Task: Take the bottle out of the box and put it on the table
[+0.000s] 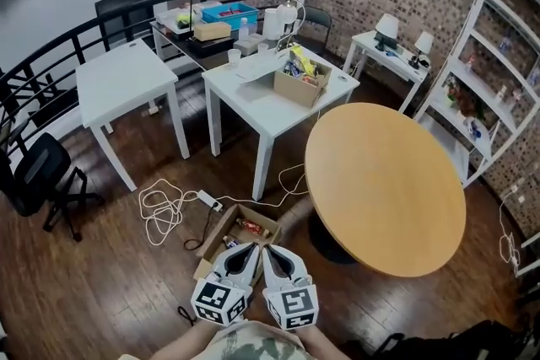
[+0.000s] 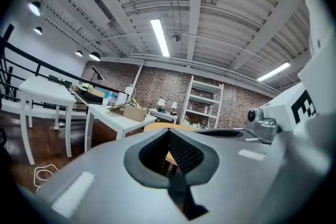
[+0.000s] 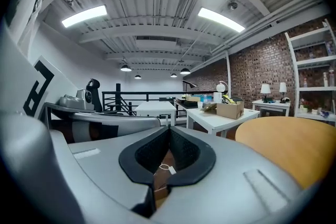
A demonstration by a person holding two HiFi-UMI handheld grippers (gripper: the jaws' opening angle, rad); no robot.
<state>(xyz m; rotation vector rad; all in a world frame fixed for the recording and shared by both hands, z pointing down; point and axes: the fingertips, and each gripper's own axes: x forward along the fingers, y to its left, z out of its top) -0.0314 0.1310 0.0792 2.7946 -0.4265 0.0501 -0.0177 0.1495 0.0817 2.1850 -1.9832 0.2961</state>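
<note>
An open cardboard box [image 1: 221, 233] sits on the wooden floor just left of the round wooden table [image 1: 384, 181]. Small items lie inside it, one of them reddish [image 1: 251, 226]; I cannot tell which is the bottle. Both grippers are held side by side close to my body, tips over the box's near end. The left gripper [image 1: 249, 248] [image 2: 168, 131] is shut and empty. The right gripper [image 1: 269, 250] [image 3: 169, 128] is shut too, with nothing in it. Brown cardboard [image 3: 157, 181] shows through the hollow behind its jaws. The round table [image 3: 294, 144] lies to its right.
A white cable and power strip [image 1: 207, 200] lie on the floor beyond the box. Farther off stand a white table [image 1: 253, 110] carrying a second cardboard box [image 1: 301, 85], another white table [image 1: 122, 76], a black office chair [image 1: 42, 177] and a white shelf [image 1: 481, 88].
</note>
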